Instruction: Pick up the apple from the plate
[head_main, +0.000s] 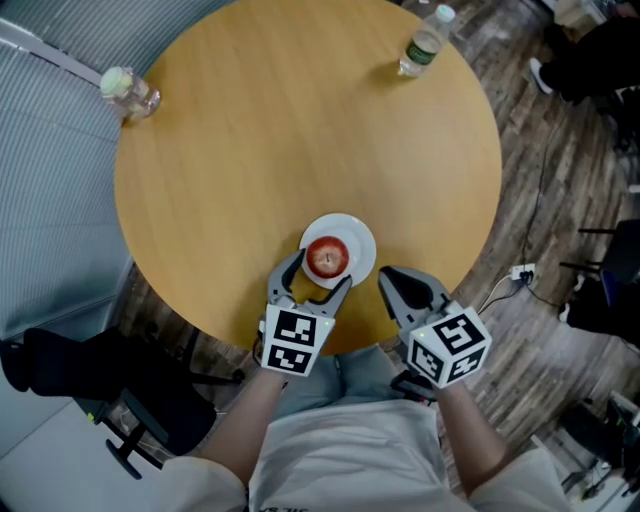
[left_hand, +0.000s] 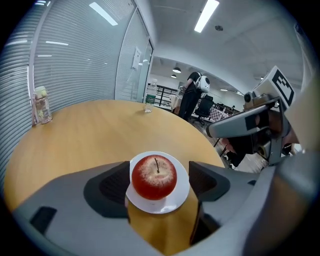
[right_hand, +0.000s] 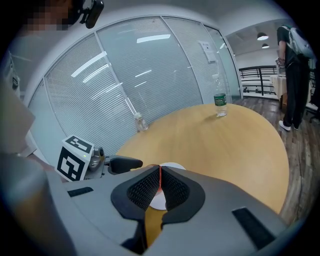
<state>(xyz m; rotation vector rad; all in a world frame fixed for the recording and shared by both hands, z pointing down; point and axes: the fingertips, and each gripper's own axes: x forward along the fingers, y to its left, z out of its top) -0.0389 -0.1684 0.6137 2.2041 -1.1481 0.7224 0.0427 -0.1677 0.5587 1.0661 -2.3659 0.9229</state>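
A red apple (head_main: 327, 257) (left_hand: 153, 176) sits upright, stem up, on a small white plate (head_main: 357, 237) (left_hand: 182, 188) near the front edge of the round wooden table (head_main: 300, 130). My left gripper (head_main: 318, 274) (left_hand: 156, 182) is open, one jaw on each side of the apple, pads apart from it. To the right of the plate my right gripper (head_main: 390, 280) (right_hand: 160, 186) is shut with nothing in it; only a sliver of the plate (right_hand: 172, 166) and apple shows past its jaws.
A clear water bottle with a green label (head_main: 425, 42) (left_hand: 148, 97) (right_hand: 218, 99) stands at the table's far right edge. A small glass jar (head_main: 128, 92) (left_hand: 42, 106) (right_hand: 139, 121) stands at the far left edge. Cables and a power strip (head_main: 522, 272) lie on the floor at right.
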